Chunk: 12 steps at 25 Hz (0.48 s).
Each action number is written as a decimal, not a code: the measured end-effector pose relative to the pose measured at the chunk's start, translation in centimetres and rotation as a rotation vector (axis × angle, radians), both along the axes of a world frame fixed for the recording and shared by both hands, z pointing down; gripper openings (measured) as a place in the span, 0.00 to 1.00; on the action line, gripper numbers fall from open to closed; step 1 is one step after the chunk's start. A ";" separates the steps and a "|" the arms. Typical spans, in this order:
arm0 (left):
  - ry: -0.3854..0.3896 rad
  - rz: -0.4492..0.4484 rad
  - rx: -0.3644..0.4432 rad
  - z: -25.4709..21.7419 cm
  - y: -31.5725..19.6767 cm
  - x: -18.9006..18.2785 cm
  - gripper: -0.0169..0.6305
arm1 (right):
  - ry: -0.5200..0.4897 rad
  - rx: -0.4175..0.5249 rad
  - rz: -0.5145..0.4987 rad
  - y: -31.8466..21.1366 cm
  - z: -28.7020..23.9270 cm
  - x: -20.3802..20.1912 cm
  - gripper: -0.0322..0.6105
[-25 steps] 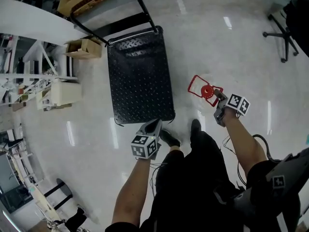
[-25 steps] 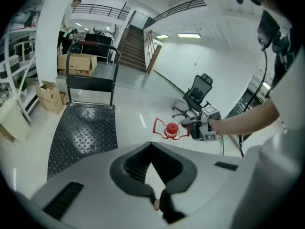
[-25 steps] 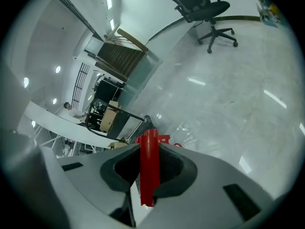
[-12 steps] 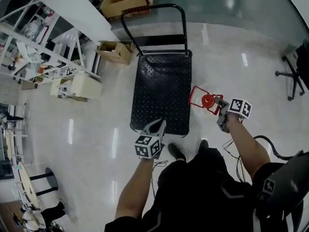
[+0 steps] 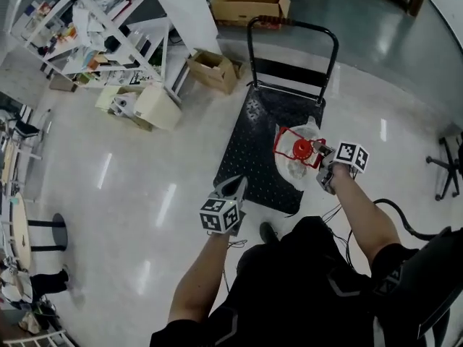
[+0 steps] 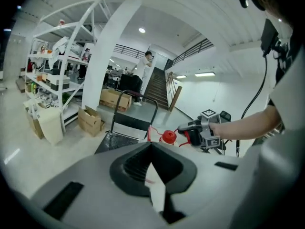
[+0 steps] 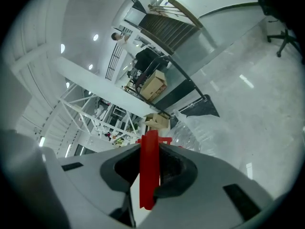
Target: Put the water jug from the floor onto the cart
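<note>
your right tongs (image 5: 322, 161) pinch the red handle (image 5: 291, 144), so the water jug (image 5: 295, 170) hangs over the cart (image 5: 249, 139), off the floor. your left tongs (image 5: 231, 186) are closed and empty, near the cart's edge.

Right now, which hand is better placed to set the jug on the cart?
Right. The right gripper grips the red handle of the water jug at the cart; the left gripper holds nothing.
</note>
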State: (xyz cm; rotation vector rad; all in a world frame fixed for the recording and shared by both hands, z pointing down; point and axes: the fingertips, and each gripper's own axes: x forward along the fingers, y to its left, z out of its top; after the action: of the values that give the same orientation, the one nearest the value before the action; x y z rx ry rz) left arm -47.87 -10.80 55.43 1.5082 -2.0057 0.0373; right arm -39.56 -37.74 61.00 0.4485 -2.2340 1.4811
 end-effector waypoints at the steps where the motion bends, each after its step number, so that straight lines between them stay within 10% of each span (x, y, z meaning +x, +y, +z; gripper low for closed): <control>1: 0.005 -0.018 0.012 0.0 0.6 -0.6 0.02 | -0.003 -0.005 -0.022 1.0 0.0 -1.7 0.16; 12: 0.051 -0.227 0.025 -0.8 6.1 -3.4 0.02 | 0.045 -0.066 -0.335 12.4 2.5 -14.6 0.16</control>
State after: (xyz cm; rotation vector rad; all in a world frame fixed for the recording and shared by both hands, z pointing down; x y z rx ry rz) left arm -51.28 -4.69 54.66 1.2752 -2.1301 -0.1188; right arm -54.15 -25.35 63.50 0.0792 -2.0945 1.3480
